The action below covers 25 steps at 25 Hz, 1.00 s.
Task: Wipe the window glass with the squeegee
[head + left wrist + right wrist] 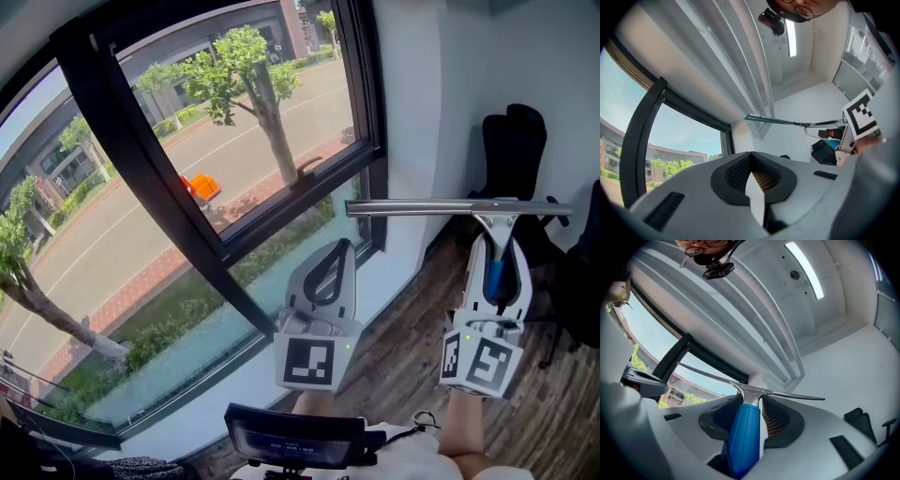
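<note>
**Squeegee upright by the window's lower right corner**

The squeegee (pixel 495 225), with its blue handle and long silver metal blade, stands upright, the handle clamped between the jaws of the right gripper (pixel 498 261). The blade lies level. Its left tip reaches the lower right corner of the window and the rest crosses the white wall (pixel 412 112). The clear window glass (pixel 244 159) sits in a black frame (pixel 112 122).

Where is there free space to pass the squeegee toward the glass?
Free: the gap between the left hand-held gripper and the squeegee, over the wooden floor. Crowded: the right side, where a black chair stands near the right hand-held gripper.
</note>
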Each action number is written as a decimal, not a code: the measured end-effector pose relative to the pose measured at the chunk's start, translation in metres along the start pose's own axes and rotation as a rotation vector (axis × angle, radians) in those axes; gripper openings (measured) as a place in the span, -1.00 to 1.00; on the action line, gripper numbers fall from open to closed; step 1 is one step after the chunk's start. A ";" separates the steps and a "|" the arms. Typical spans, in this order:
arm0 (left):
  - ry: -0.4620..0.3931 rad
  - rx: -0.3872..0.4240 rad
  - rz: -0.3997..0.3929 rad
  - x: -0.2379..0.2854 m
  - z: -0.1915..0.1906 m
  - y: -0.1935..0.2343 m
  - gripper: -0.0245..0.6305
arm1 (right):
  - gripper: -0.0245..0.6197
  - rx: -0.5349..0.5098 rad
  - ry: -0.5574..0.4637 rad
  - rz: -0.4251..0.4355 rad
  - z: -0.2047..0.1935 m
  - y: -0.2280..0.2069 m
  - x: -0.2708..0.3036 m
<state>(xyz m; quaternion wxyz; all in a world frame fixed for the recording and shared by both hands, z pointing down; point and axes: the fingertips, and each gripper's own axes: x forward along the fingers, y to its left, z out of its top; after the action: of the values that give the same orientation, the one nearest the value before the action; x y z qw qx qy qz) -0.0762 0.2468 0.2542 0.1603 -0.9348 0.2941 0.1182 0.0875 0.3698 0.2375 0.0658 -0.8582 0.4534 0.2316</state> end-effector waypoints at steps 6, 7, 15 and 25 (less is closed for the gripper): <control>0.004 0.000 0.006 -0.001 -0.001 0.004 -0.92 | -0.46 0.005 0.003 0.000 -0.001 0.003 0.001; 0.005 -0.001 0.006 -0.002 -0.002 0.005 -0.92 | -0.46 0.005 0.004 0.001 -0.002 0.004 0.001; 0.020 -0.006 0.010 -0.004 -0.008 0.012 -0.92 | -0.46 0.024 0.015 0.002 -0.006 0.008 0.002; 0.062 -0.028 0.003 0.007 -0.036 0.021 -0.92 | -0.46 0.023 0.033 -0.012 -0.021 0.012 0.008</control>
<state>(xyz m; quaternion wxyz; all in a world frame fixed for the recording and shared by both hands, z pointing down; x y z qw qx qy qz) -0.0785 0.2132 0.2804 0.1376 -0.9397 0.2988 0.0934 0.0888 0.3501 0.2534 0.0698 -0.8638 0.4518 0.2117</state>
